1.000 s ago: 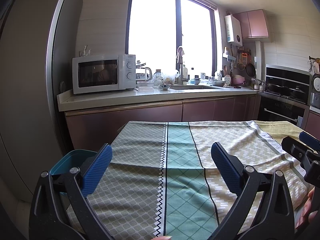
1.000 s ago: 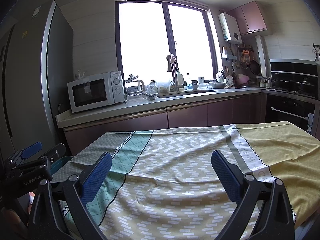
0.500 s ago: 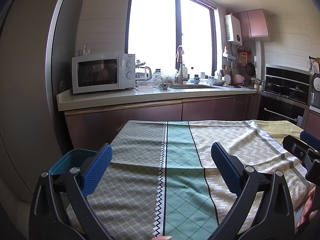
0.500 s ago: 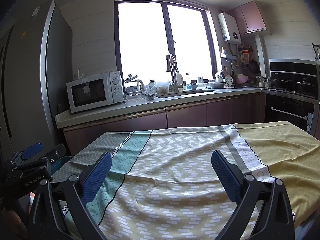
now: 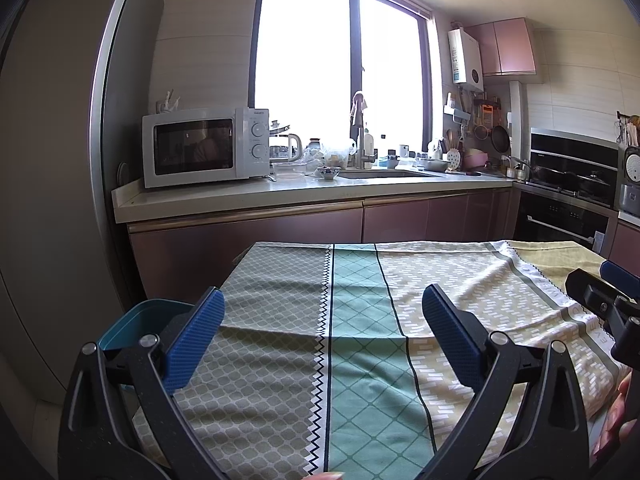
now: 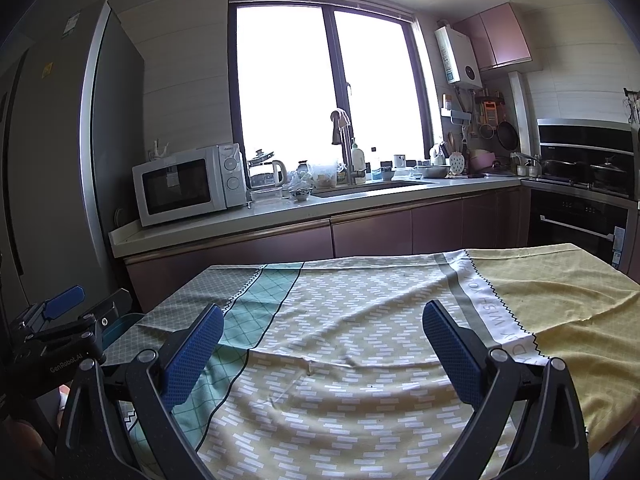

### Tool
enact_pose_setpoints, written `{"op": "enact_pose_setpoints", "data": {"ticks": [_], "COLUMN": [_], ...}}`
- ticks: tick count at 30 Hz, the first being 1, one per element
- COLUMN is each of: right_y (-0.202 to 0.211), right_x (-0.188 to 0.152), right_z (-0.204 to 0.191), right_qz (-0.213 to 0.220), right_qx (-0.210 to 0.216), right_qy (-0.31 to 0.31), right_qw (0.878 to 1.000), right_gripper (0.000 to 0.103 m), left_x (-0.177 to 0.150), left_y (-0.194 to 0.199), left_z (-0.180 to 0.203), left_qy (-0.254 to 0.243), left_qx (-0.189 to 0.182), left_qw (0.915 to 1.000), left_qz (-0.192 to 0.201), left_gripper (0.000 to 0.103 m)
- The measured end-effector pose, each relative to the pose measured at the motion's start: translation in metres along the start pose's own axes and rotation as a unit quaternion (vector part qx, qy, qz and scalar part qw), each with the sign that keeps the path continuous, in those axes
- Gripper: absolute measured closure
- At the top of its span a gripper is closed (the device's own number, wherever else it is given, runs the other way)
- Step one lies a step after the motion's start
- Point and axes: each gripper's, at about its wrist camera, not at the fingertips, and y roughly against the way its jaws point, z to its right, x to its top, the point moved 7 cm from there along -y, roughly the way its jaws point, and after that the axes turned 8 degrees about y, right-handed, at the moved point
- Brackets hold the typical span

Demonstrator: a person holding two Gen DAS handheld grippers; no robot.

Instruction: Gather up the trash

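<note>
A patterned tablecloth [image 5: 352,320] in grey, green, cream and yellow covers the table [image 6: 360,340]; I see no loose trash on it. A teal bin [image 5: 140,320] stands off the table's left edge, partly behind my left finger, and shows as a sliver of bin [image 6: 120,326] in the right wrist view. My left gripper [image 5: 322,336] hovers open above the near edge, nothing between its blue pads. My right gripper [image 6: 322,344] is open too, over the cream stripe. Each gripper appears at the edge of the other's view: the right one [image 5: 608,300], the left one [image 6: 64,320].
Beyond the table runs a counter [image 5: 304,196] with a white microwave [image 5: 204,146], kettle, bowls and sink under a bright window. A tall fridge [image 5: 52,160] stands on the left, an oven and hob [image 5: 568,200] on the right. A hand [image 5: 616,424] shows at the lower right.
Both grippers have stayed open and nearly still; the views shift only slightly.
</note>
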Motion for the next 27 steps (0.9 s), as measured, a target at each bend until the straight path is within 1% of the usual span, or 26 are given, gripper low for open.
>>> {"op": "enact_pose_setpoints", "data": {"ticks": [27], "right_y": [0.0011], "right_x": [0.0006], "right_z": [0.0014], "right_qz": [0.001], "right_qx": [-0.002], "right_qy": [0.001], "right_qw": [1.0], "right_gripper": [0.007], "left_x": [-0.0006], "left_y": [-0.0011], "left_z": [0.0002], "left_qy": [0.0], "left_qx": [0.0], "left_qw": [1.0], "left_qz": [-0.002], "left_gripper": [0.006]}}
